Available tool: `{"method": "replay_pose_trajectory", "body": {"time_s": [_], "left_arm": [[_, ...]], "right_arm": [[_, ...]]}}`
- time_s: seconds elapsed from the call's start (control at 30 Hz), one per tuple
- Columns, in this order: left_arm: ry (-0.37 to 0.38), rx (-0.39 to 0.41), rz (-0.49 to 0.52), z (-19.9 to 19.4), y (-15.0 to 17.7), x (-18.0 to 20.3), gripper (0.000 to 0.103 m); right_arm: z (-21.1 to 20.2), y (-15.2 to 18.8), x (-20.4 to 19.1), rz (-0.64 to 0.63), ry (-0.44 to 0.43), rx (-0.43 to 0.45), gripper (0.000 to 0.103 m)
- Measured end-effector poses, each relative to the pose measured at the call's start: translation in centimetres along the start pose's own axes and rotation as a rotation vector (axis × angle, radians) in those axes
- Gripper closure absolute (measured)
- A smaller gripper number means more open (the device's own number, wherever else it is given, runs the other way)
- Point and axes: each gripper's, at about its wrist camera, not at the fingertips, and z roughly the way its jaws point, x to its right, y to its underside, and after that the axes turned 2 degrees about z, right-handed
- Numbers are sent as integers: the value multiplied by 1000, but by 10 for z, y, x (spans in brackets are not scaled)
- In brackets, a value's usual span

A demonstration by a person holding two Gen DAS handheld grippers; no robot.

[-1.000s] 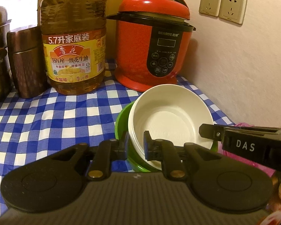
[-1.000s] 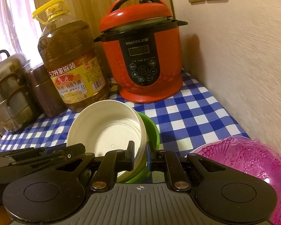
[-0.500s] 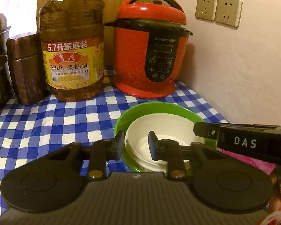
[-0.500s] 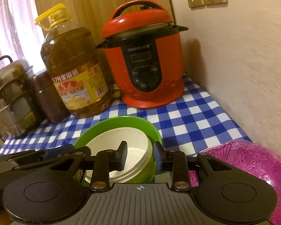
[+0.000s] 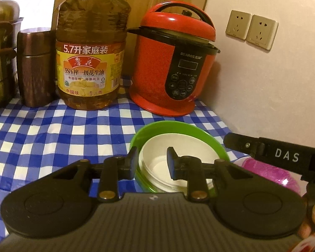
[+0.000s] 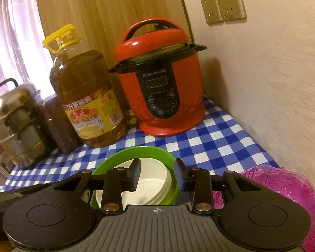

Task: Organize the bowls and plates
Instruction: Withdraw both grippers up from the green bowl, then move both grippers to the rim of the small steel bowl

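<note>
The white bowl [image 5: 179, 157] is sitting nested inside the green bowl [image 5: 157, 129] on the checked desk [image 5: 52, 130]. The left gripper [image 5: 151, 160] and right gripper [image 6: 157, 173] are straddling the rims, jaws apart after just opening, seemingly touching nothing. A pink bowl [image 6: 283, 189] is resting just beside.

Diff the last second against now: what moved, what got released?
The cream ribbed plastic bowl and green plastic bowl, tilted up on edge a second ago, now lie flat, cream nested inside green. Both grippers' jaws have just been opening: the left gripper and right gripper straddle the rims without pressing, so the bowls are released. The red pressure cooker, oil bottle and pink glass bowl are unchanged.
</note>
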Motion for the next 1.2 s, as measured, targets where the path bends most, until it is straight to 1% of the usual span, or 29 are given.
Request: {"method": "replay_pose_trajectory", "body": {"time_s": [0.2, 0.5, 0.6, 0.67, 0.8, 0.97, 1.2], "left_arm": [[-1, -13, -2, -19, 2, 6, 77], [-10, -42, -26, -67, 16, 8, 77], [-3, -61, -28, -84, 22, 10, 77], [2, -71, -22, -95, 27, 12, 77], [5, -87, -25, -120, 35, 13, 77], [-10, -102, -17, -149, 46, 12, 77], [-32, -111, -30, -189, 61, 9, 77]], "right_arm": [[-17, 2, 0, 8, 17, -4, 66], [-59, 16, -10, 14, 22, -29, 65], [-74, 24, -16, 16, 24, -63, 63], [-84, 32, -20, 15, 24, -101, 62], [-105, 47, -31, 2, 10, -148, 61], [-129, 60, -45, -11, -9, -176, 61], [-156, 71, -57, -10, -21, -200, 61]]}}
